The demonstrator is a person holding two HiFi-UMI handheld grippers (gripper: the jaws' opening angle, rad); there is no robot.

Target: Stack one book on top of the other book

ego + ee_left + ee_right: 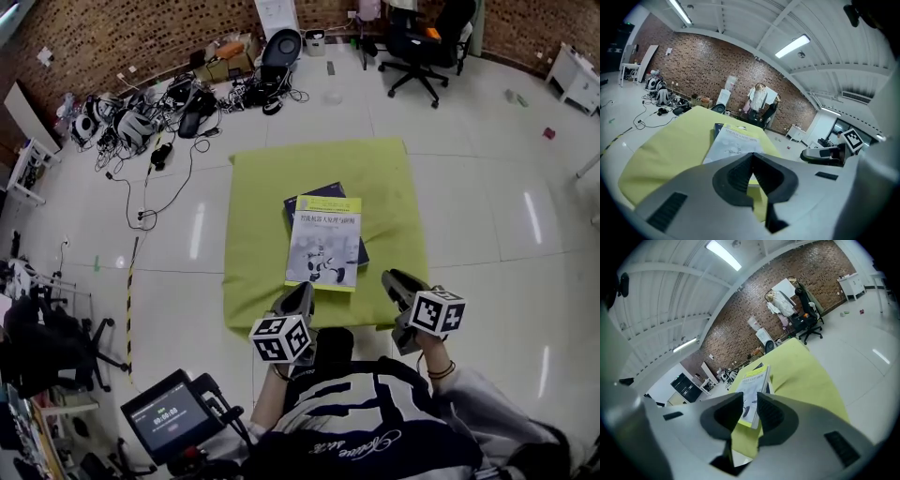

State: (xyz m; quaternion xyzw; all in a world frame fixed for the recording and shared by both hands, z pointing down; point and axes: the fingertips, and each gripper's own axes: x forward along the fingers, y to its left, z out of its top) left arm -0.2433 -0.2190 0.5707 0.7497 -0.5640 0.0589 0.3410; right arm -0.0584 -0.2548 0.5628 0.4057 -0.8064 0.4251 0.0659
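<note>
A pale book with a yellow border (324, 242) lies on top of a dark blue book (319, 192), slightly askew, on a yellow-green cloth (262, 187) spread on the floor. Both grippers hang near the cloth's near edge, apart from the books. My left gripper (298, 295) sits just left of the stack's near corner, its jaws shut with nothing between them. My right gripper (394, 281) is to the right of the stack, jaws parted and empty. The left gripper view shows the top book (733, 143) beyond the left gripper (752, 157). The right gripper view shows that top book (754, 385) past the right gripper (750, 401).
Tangled cables and gear (141, 117) crowd the floor at the far left. An office chair (422, 47) stands at the back, a white cabinet (574, 80) at the right. A screen device (169, 414) sits by the person's body at the lower left.
</note>
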